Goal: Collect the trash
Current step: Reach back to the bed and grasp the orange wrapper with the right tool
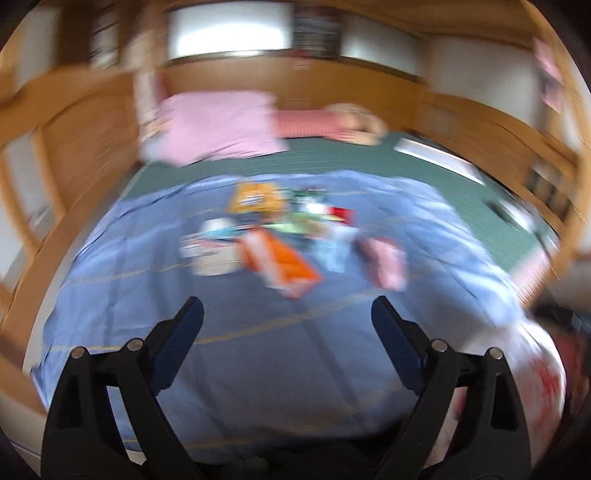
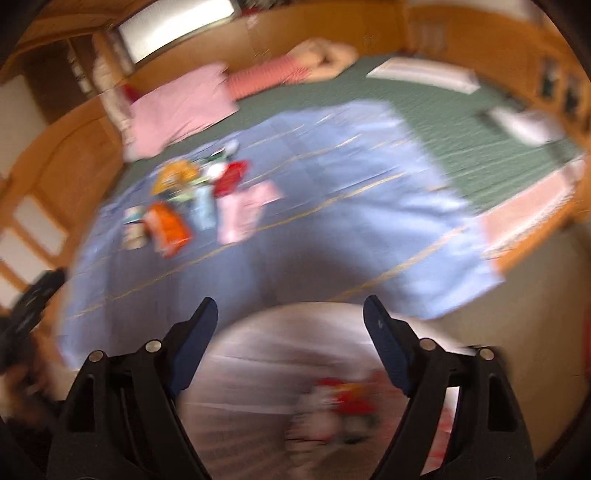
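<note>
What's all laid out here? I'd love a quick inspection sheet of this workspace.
Surface: blue sheet over a green mat.
Job's things: wrappers heaped mid-sheet; a clear bag holding some trash at the sheet's near edge.
Clutter: pink pillow, striped cushion.
Grippers: left gripper and right gripper both open, empty.
Cables: nothing seen.
Surroundings: wooden walls, a window; picture blurred.

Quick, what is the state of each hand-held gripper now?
Left hand-held gripper: open, nothing between its fingers.
Right hand-held gripper: open, holding nothing.
</note>
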A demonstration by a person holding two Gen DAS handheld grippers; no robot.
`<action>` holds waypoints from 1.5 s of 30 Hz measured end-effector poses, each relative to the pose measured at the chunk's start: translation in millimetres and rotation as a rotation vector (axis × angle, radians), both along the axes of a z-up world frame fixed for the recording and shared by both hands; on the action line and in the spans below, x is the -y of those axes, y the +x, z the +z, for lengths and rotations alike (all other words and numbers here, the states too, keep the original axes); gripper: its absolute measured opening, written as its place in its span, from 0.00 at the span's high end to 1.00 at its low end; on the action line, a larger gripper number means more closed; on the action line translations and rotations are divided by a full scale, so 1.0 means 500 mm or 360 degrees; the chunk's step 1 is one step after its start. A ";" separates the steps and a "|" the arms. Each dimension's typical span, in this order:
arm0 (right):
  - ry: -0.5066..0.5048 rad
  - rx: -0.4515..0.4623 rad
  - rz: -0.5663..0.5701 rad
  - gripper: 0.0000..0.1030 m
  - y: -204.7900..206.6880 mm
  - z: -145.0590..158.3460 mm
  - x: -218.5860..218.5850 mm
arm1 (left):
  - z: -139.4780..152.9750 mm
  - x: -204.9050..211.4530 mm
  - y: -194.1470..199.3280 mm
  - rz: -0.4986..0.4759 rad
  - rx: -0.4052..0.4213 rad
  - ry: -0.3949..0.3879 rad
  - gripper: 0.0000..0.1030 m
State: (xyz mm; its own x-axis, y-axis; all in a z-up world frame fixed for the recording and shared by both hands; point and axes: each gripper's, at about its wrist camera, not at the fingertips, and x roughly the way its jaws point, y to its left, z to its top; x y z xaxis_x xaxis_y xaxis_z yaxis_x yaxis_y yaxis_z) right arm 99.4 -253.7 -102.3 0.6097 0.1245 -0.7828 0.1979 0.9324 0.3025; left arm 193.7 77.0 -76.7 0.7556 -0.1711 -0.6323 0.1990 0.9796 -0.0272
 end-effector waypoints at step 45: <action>-0.0344 -0.0052 0.0699 0.27 0.560 -0.146 -0.543 | -0.164 -0.387 0.116 0.0941 -0.0550 -0.0466 0.09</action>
